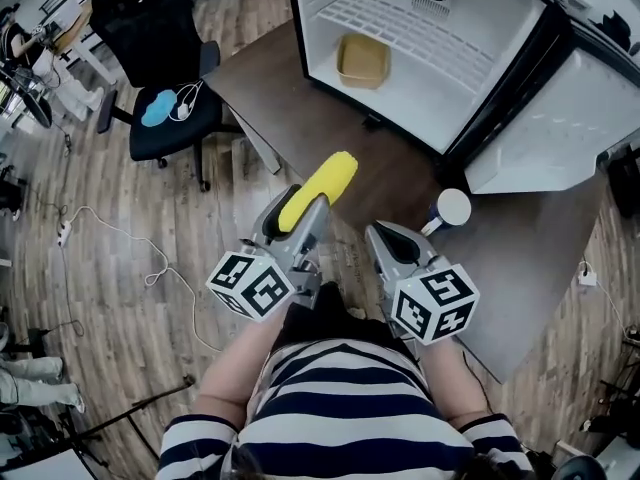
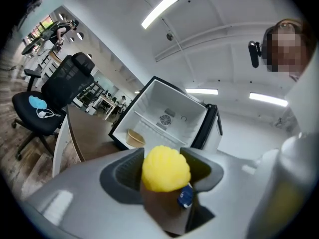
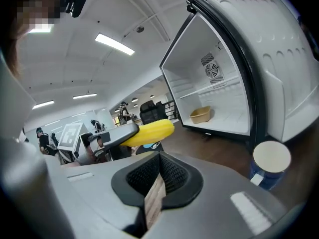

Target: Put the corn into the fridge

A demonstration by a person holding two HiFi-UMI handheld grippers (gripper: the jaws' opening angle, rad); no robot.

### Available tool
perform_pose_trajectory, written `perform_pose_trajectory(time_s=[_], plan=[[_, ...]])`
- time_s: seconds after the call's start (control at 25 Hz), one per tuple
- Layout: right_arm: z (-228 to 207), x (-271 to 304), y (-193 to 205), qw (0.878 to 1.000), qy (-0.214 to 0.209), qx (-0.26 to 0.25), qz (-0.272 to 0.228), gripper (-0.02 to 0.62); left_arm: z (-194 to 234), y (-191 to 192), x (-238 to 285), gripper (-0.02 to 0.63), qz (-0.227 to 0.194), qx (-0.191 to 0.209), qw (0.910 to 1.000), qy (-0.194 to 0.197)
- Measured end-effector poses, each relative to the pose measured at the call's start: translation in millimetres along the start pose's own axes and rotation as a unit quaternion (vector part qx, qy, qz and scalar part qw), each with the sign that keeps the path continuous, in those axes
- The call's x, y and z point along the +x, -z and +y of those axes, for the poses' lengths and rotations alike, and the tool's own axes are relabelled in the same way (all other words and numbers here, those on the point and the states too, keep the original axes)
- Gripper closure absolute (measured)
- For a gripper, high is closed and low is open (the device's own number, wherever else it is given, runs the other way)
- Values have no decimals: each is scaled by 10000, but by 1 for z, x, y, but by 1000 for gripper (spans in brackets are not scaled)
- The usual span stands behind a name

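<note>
A yellow ear of corn (image 1: 318, 190) is clamped in my left gripper (image 1: 296, 218), its tip sticking out past the jaws toward the fridge; it fills the jaw gap in the left gripper view as corn (image 2: 165, 168). The white fridge (image 1: 420, 38) lies open at the far side of the brown table (image 1: 260, 78); its door (image 1: 560, 118) is swung right. Inside stands a tan tub (image 1: 363, 60). My right gripper (image 1: 392, 248) is shut with nothing between its jaws, beside the left one. The right gripper view shows the corn (image 3: 149, 132) at left and the fridge (image 3: 219, 93) ahead.
A blue cup with a white lid (image 1: 450, 209) stands on the table just right of my right gripper, near the fridge door. A black office chair (image 1: 160, 78) with a blue mask on its seat stands far left. Cables trail over the wood floor (image 1: 130, 258).
</note>
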State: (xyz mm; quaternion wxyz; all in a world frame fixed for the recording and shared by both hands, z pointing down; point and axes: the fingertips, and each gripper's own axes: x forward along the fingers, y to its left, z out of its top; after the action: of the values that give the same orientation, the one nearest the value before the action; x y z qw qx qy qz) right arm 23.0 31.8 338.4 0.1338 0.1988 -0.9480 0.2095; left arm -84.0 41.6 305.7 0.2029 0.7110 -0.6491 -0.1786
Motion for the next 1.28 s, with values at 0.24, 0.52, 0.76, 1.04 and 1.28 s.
perform_pose_trajectory(time_s=[0.24, 0.52, 0.76, 1.04, 1.28], plan=[[-23, 27, -16, 9984, 500, 246, -131, 603, 20, -8, 49, 606, 363, 136, 9982, 453], [-45, 68, -31, 9929, 1049, 530, -193, 603, 43, -14, 107, 606, 778, 235, 9917, 998], [-61, 87, -39, 9841, 1595, 727, -302, 603, 52, -13, 145, 606, 1082, 281, 9830, 1454], [-83, 104, -32, 9699, 2178, 1023, -365, 603, 59, -7, 184, 606, 1299, 363, 9724, 1902], [-95, 108, -28, 9571, 2590, 1232, -403, 603, 56, -4, 212, 606, 1314, 510, 9655, 2188]])
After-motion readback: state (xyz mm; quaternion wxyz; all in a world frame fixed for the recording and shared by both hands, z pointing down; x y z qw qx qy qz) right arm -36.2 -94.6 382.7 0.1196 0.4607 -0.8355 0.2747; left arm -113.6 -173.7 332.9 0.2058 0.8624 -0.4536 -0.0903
